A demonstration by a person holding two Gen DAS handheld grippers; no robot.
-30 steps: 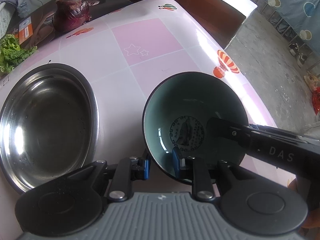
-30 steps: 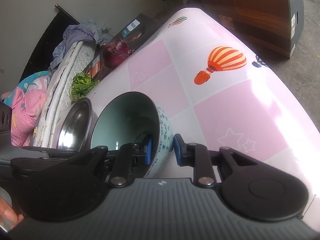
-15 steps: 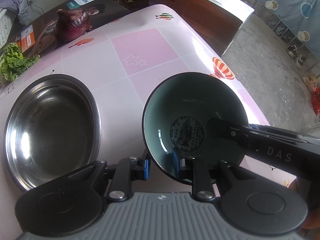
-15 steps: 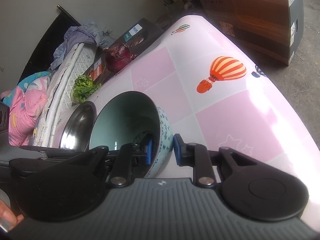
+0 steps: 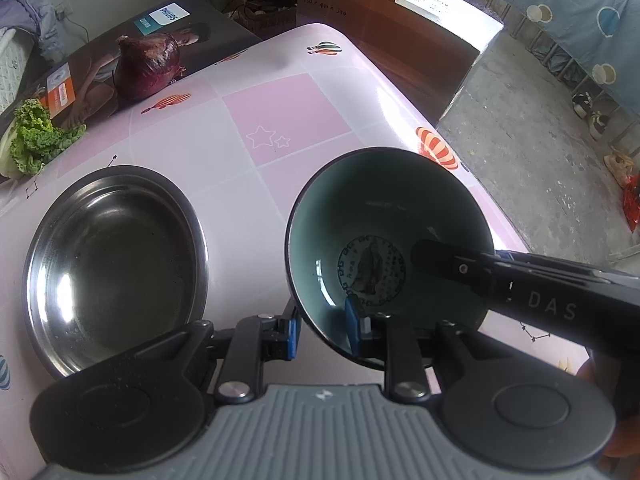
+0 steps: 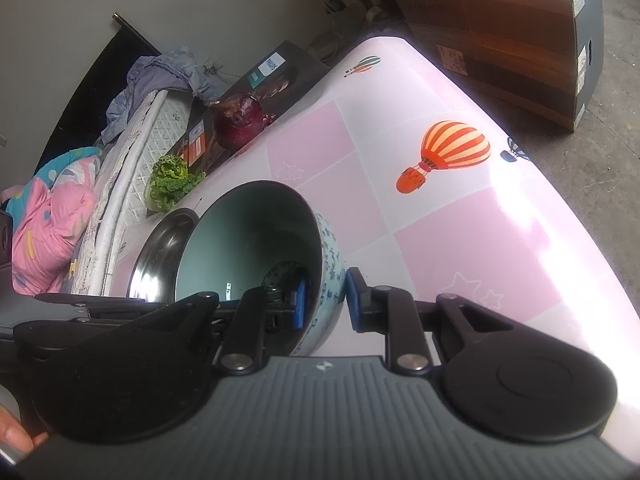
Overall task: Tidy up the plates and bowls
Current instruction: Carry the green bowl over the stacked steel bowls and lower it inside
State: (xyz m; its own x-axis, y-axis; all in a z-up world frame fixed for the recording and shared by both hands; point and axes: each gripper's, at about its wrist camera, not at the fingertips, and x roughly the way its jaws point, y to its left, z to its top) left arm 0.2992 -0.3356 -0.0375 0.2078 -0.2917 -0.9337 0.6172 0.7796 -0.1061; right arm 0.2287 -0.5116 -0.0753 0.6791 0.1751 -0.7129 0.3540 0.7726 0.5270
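A ceramic bowl [image 5: 384, 220], teal inside with a dark round emblem and blue-patterned outside [image 6: 332, 264], is held tilted over the pink checked table [image 5: 288, 112]. My left gripper [image 5: 322, 332] is shut on its near rim, one blue pad inside and one outside. My right gripper [image 6: 324, 300] is shut on the rim at the right, and its inner finger [image 5: 440, 256] reaches into the bowl. A wide stainless steel dish [image 5: 112, 264] lies empty on the table to the left of the bowl, also seen behind it in the right wrist view [image 6: 160, 248].
A red onion [image 5: 148, 68] sits on a dark printed box [image 5: 176, 24] at the table's far left, with a leafy green [image 5: 36, 136] beside it. The table's right edge [image 5: 500, 208] drops to a concrete floor. Cardboard boxes [image 6: 520, 32] stand beyond the table.
Both grippers keep the same hold on the bowl. The table and steel dish have slid slightly down in the views and look a little smaller.
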